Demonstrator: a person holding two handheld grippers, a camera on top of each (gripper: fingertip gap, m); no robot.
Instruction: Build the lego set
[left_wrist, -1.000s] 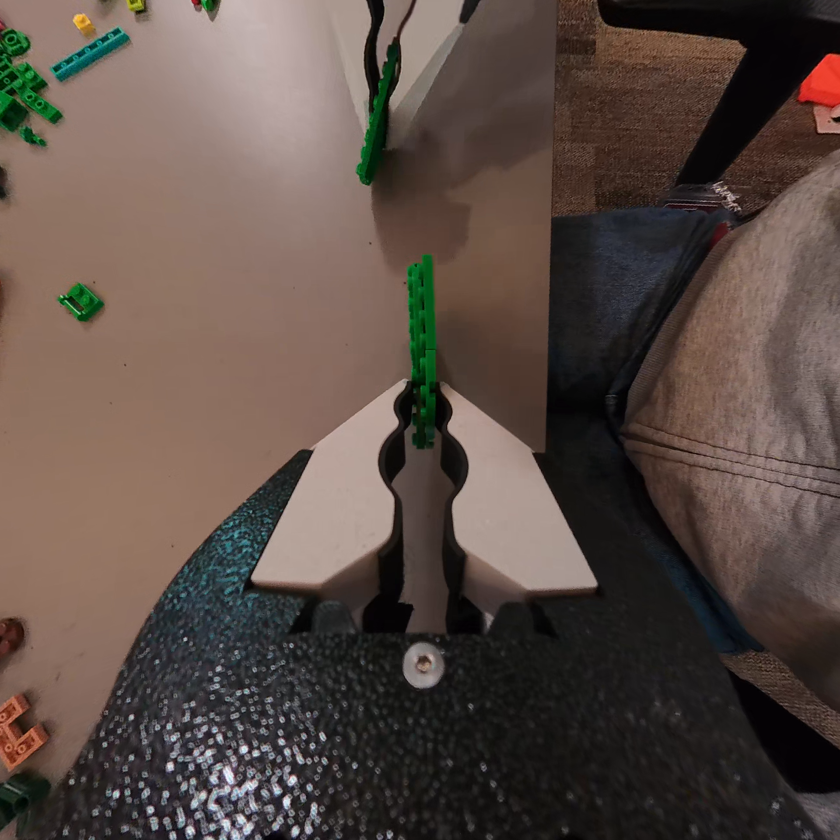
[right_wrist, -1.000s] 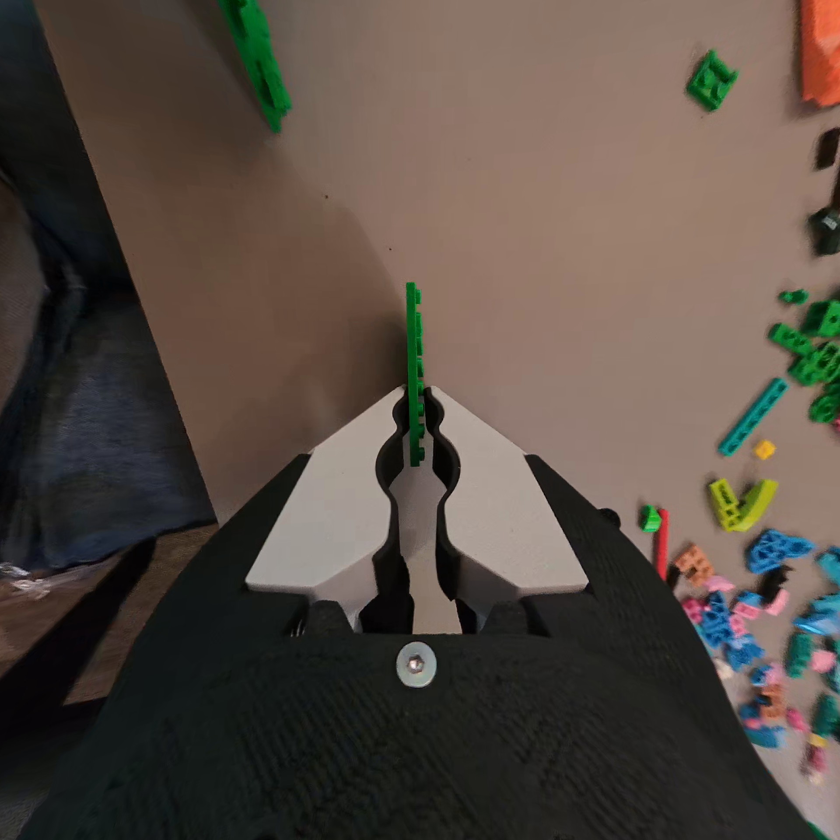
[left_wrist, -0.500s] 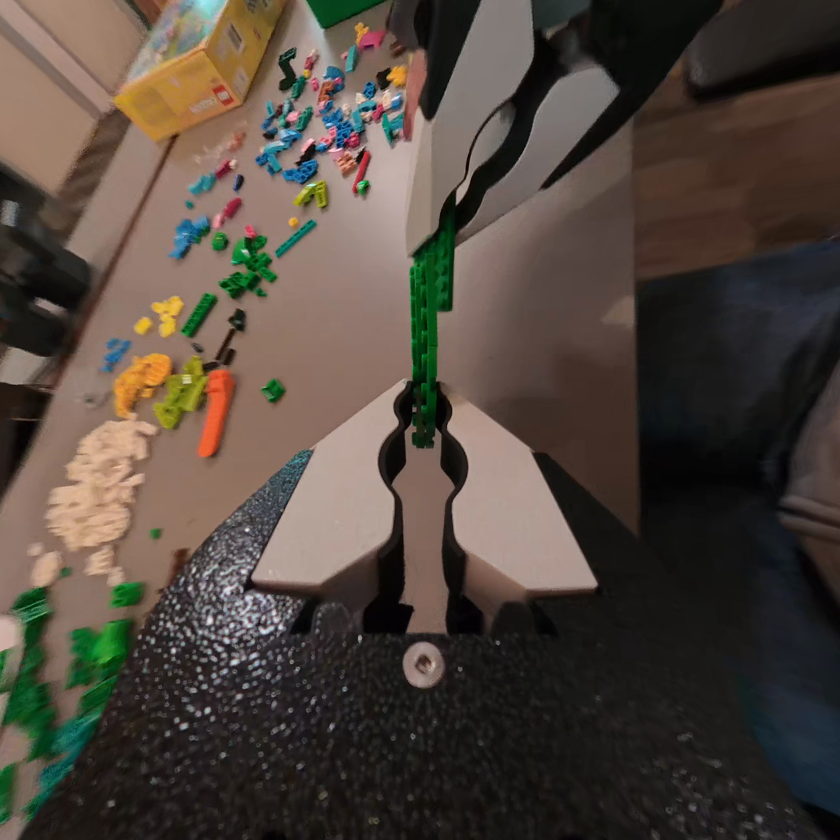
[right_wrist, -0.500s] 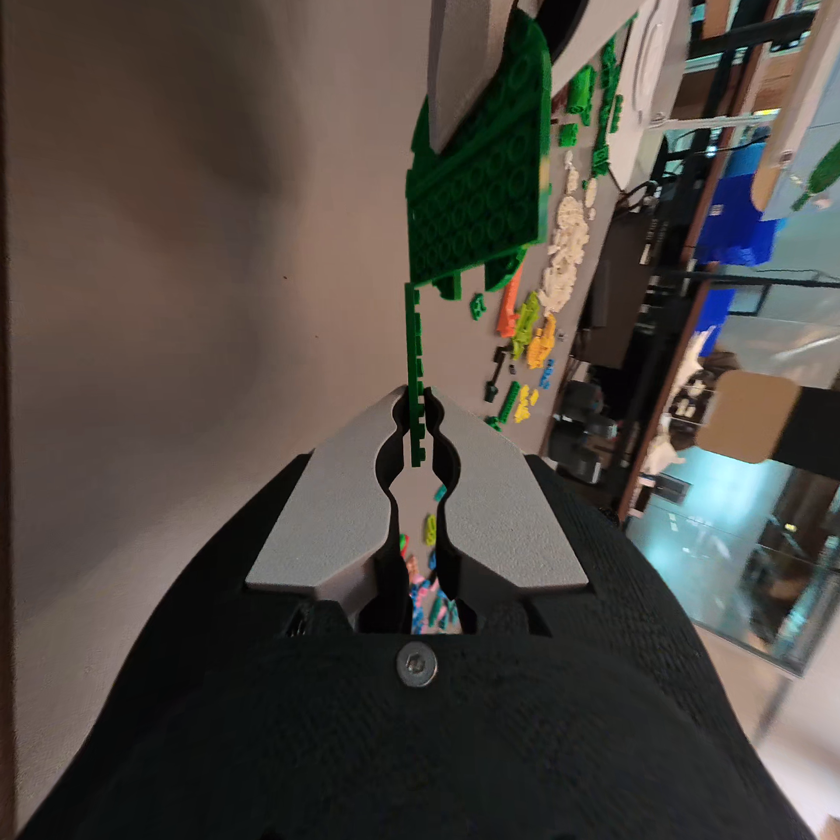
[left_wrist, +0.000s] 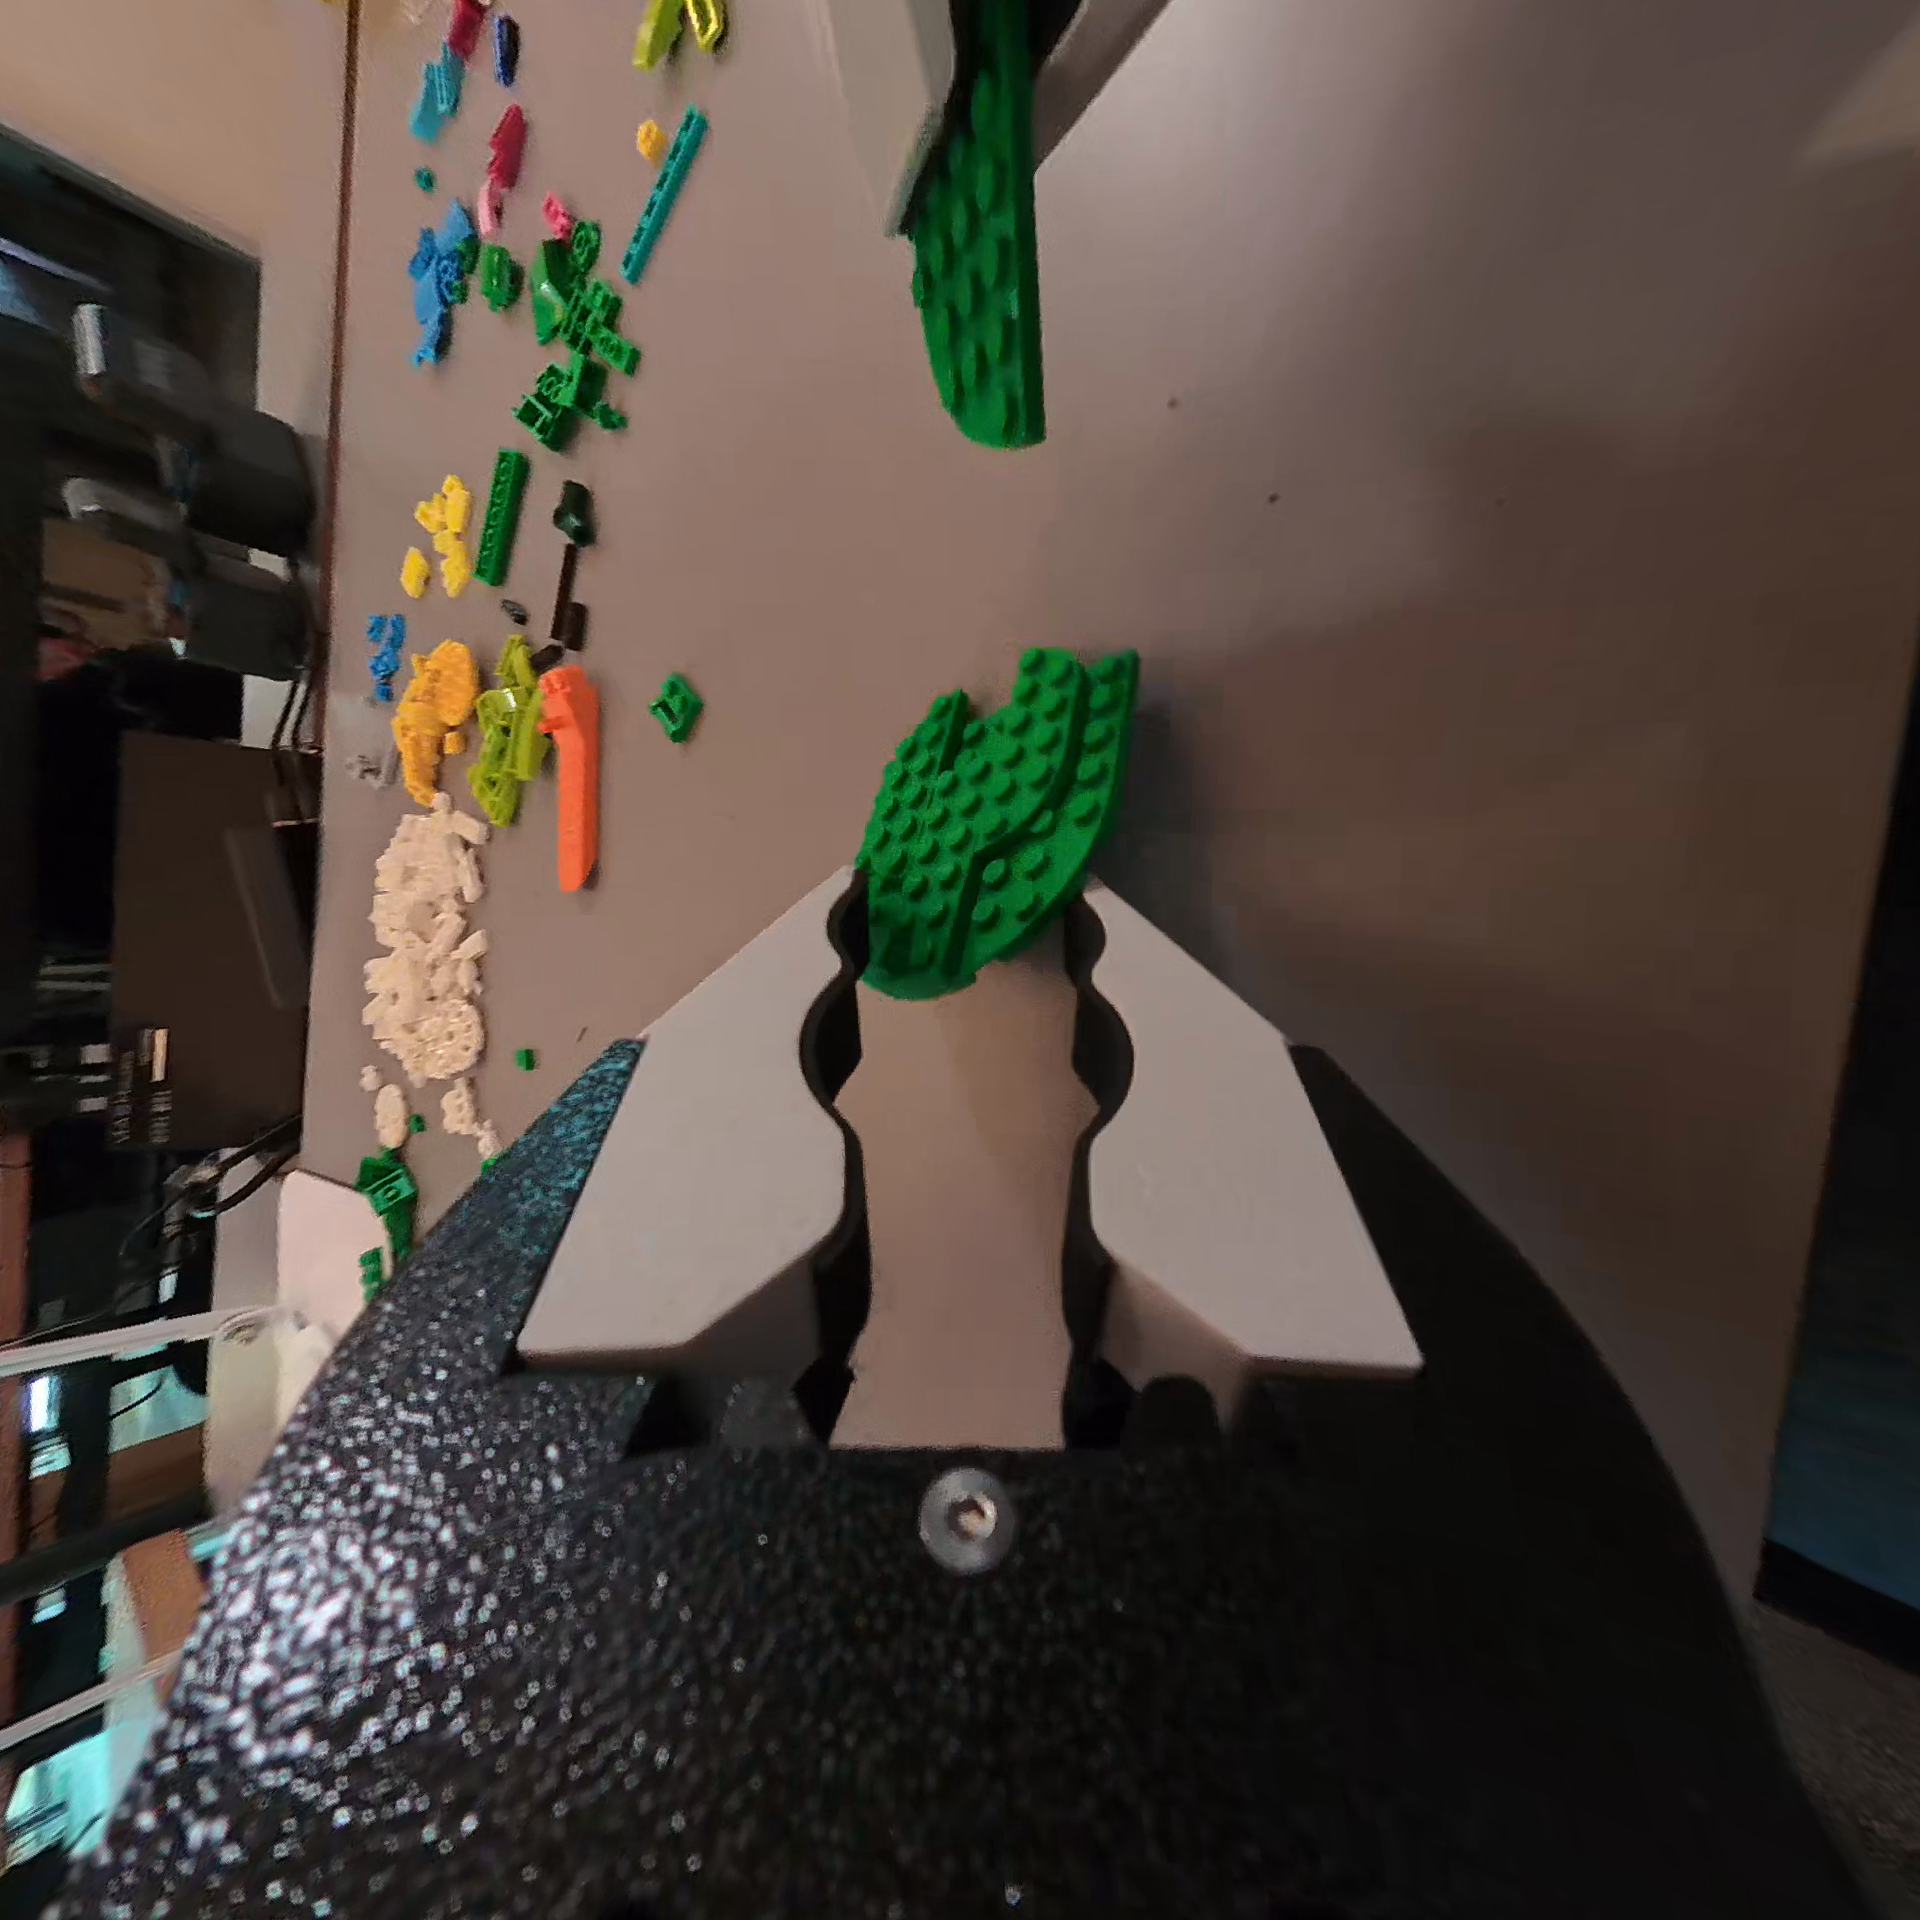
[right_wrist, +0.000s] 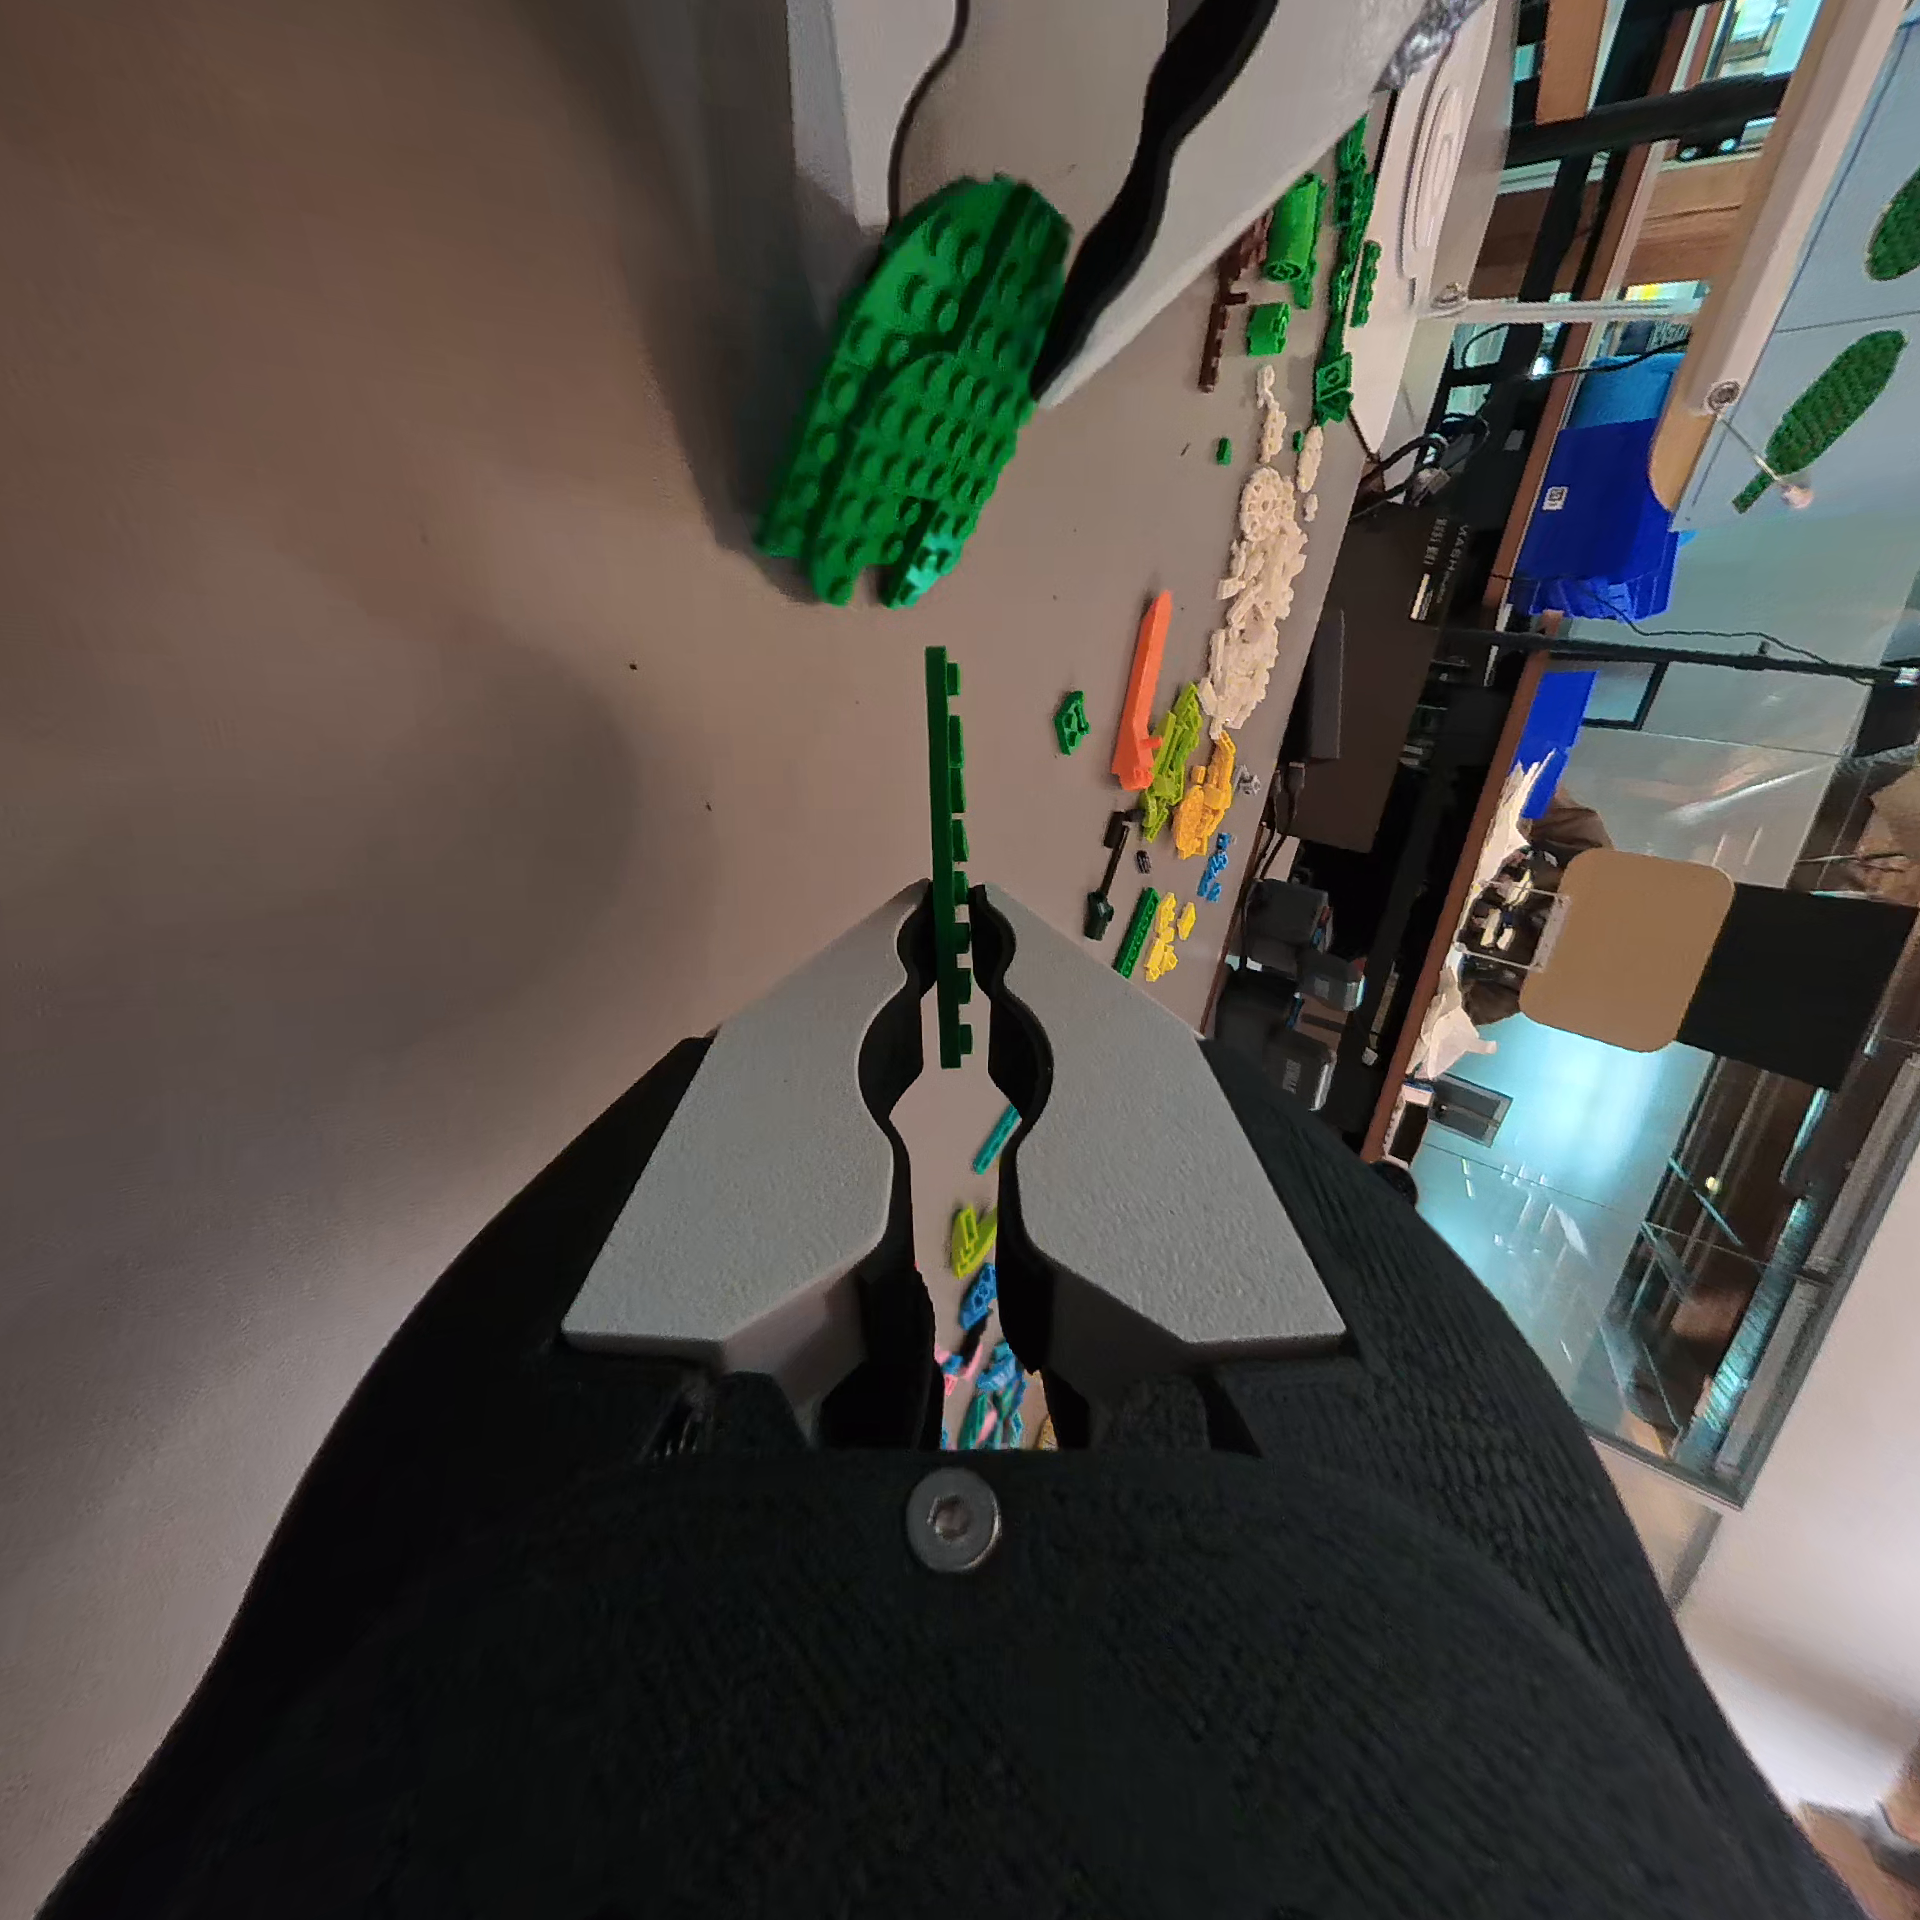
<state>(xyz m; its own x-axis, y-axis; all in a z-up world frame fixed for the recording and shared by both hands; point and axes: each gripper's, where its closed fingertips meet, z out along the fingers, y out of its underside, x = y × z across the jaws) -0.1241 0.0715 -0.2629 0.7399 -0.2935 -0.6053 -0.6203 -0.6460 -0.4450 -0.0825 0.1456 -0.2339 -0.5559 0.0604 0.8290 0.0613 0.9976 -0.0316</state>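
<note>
My left gripper (left_wrist: 966, 896) stands open over the grey table (left_wrist: 1455, 727). A bright green assembly of studded plates (left_wrist: 997, 821) lies tilted between its spread fingertips, studs facing the camera. I cannot tell whether its edges touch the pads. The assembly also shows in the right wrist view (right_wrist: 920, 405), at the left gripper's fingertips (right_wrist: 966, 301). My right gripper (right_wrist: 954, 896) is shut on a thin dark green plate (right_wrist: 945, 790), held edge-on and pointing toward the assembly. This plate also shows in the left wrist view (left_wrist: 987, 291).
Loose pieces lie along the far side of the table: an orange piece (left_wrist: 574, 774), a white pile (left_wrist: 426, 945), yellow pieces (left_wrist: 436, 717), a small green piece (left_wrist: 675, 707) and green and blue bricks (left_wrist: 571, 322). Shelves and furniture stand beyond the table edge (right_wrist: 1558, 727). Spacing between my two grippers at the tips: around 10 centimeters. The left tips stand about 12 centimeters off the small green piece (left_wrist: 675, 707). It is also in sight in the right wrist view (right_wrist: 1071, 719).
The left jaws have opened. The green assembly, clamped edge-on before, has turned face-on between them. The two green parts met half a second ago and now stand apart. The right gripper keeps its plate.
</note>
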